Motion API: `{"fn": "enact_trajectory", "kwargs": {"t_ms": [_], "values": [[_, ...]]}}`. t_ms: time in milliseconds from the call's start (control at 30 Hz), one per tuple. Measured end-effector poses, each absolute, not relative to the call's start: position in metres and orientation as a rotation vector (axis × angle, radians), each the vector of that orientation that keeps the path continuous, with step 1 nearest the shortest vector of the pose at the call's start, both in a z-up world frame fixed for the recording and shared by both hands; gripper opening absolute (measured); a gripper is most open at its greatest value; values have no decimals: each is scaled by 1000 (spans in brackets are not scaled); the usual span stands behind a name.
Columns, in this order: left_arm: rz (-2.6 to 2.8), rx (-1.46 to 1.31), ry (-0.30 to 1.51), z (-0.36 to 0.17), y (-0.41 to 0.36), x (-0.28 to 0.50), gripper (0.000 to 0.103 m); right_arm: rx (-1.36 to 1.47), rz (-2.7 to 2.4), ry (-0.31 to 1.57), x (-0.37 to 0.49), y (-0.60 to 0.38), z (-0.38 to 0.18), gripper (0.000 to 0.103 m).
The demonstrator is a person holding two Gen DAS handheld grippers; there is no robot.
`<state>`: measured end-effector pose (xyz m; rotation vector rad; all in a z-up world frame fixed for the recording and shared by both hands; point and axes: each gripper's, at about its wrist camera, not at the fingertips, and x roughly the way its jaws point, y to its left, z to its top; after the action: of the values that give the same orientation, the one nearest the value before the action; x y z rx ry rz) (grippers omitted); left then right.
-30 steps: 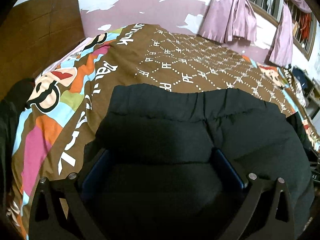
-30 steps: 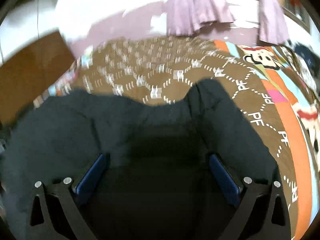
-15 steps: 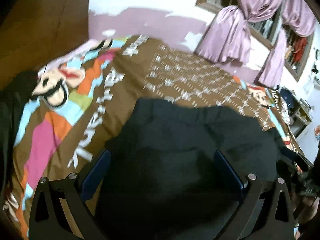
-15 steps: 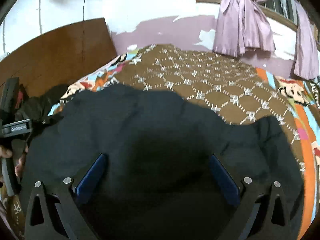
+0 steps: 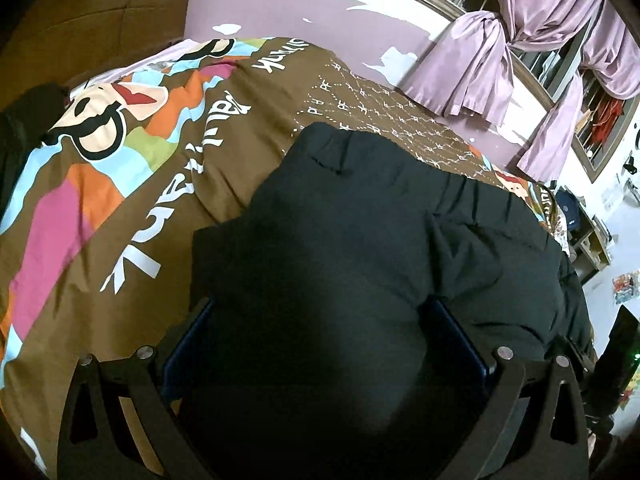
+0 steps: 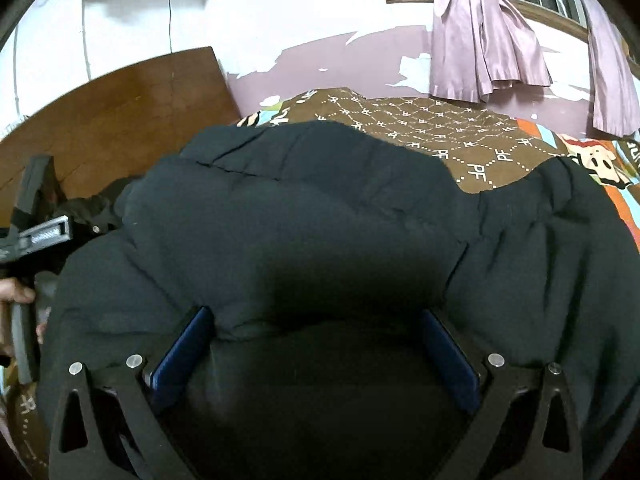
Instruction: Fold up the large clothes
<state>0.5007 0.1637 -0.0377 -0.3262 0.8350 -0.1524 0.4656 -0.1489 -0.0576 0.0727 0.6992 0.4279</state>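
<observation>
A large black padded jacket (image 5: 380,220) fills the lower half of the left wrist view and lies bunched over a brown patterned bed cover (image 5: 160,184). My left gripper (image 5: 316,312) is shut on a thick fold of it, the blue pads (image 5: 188,344) pressed into the fabric. In the right wrist view the same jacket (image 6: 320,208) rises in a hump above the bed cover (image 6: 480,148). My right gripper (image 6: 316,320) is shut on another thick fold. The fingertips of both are buried in cloth.
A wooden headboard (image 6: 120,108) stands at the bed's left end, with dark clothes (image 5: 20,132) heaped beside it. Purple curtains (image 5: 472,64) hang at the window behind the bed. A hand (image 6: 12,292) holding the other gripper's handle shows at the left edge. Shelves (image 5: 588,236) stand at far right.
Both grippers have risen and tilted, carrying the jacket with them. Its hump now stands higher and hides more of the bed cover. The right view swung left toward the headboard.
</observation>
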Motion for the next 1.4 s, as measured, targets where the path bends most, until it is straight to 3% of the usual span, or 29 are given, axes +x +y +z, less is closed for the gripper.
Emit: {"fn": "enact_trajectory", "kwargs": {"t_ms": [200, 467, 833, 1400], "values": [[-173, -355, 851, -33, 170, 498, 102, 90, 291, 538, 433, -182, -24, 102], [-244, -349, 868, -14, 173, 499, 102, 154, 113, 555, 433, -263, -11, 103], [-296, -425, 880, -49, 177, 495, 102, 532, 157, 887, 470, -338, -92, 103], [-464, -615, 987, -66, 199, 511, 102, 524, 379, 777, 447, -333, -99, 103]]}}
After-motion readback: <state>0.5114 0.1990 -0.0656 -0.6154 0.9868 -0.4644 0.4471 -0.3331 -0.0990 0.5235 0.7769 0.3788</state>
